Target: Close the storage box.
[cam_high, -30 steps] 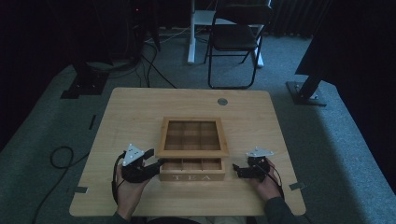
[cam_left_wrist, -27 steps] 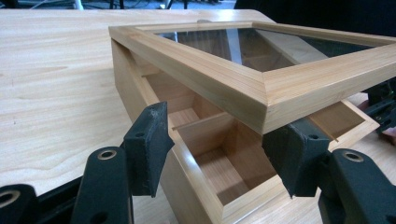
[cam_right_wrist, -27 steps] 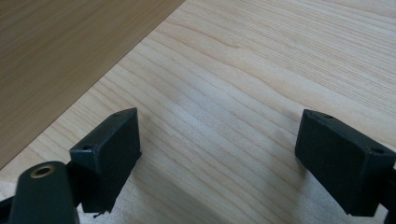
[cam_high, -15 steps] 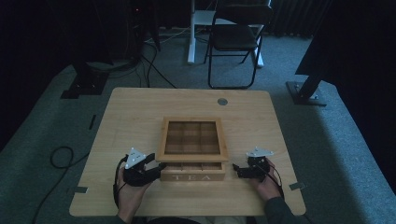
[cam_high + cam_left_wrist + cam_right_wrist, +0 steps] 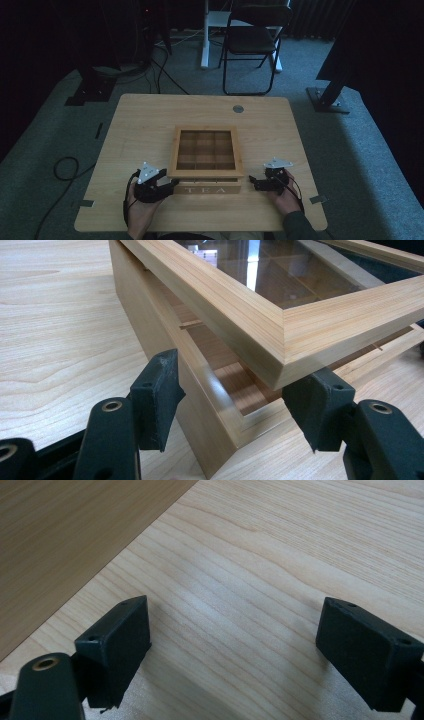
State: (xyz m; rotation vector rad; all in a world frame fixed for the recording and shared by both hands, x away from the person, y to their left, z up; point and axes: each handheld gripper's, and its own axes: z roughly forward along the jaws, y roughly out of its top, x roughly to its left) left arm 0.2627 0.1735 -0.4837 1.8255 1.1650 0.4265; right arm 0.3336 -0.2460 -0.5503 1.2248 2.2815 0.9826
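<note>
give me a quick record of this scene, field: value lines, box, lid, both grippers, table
box: wooden tea box, "TEA" on its front, near the table's front edge
lid: glass-paned wooden lid, raised off the box at the near corner, a gap beneath
compartments: grid of dividers seen through the glass; contents cannot be made out
left gripper: open, jaws on either side of the box's front left corner
right gripper: open, over bare table, holding nothing
table: light wooden table, round grommet near the far edge
beyond the table: folding chair, floor cables
</note>
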